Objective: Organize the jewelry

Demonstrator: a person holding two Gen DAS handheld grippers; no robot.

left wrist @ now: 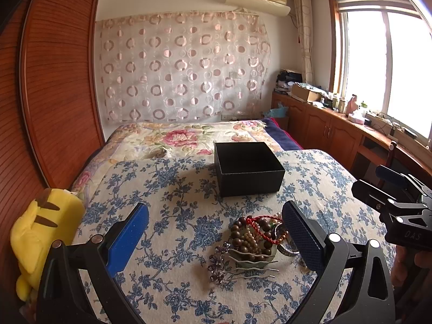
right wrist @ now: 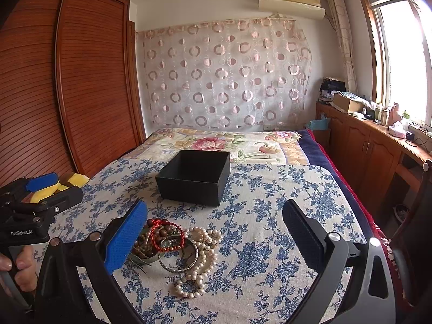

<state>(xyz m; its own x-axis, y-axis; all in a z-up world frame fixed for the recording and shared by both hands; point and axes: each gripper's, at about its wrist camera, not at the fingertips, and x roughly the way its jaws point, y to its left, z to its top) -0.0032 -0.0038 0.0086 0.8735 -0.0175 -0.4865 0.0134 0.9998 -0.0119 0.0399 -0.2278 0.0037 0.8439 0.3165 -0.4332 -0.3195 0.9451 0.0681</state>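
Note:
A pile of jewelry (left wrist: 255, 239) lies on the blue-flowered cloth: brown bead bracelets, a red cord bracelet, a silver hair comb (left wrist: 251, 263) and a purple brooch (left wrist: 217, 260). In the right wrist view the pile (right wrist: 164, 239) also shows a metal bangle (right wrist: 178, 257) and a white pearl necklace (right wrist: 201, 259). An open black box (left wrist: 247, 168) stands behind the pile and also shows in the right wrist view (right wrist: 194, 176). My left gripper (left wrist: 214, 228) is open, hovering just left of the pile. My right gripper (right wrist: 214, 228) is open, right of the pile.
A yellow plush toy (left wrist: 40, 232) sits at the cloth's left edge. A flowered bed (left wrist: 172, 137) lies beyond the box. A wooden wardrobe (left wrist: 54, 81) stands left. Cabinets (right wrist: 372, 148) with clutter run under the window on the right.

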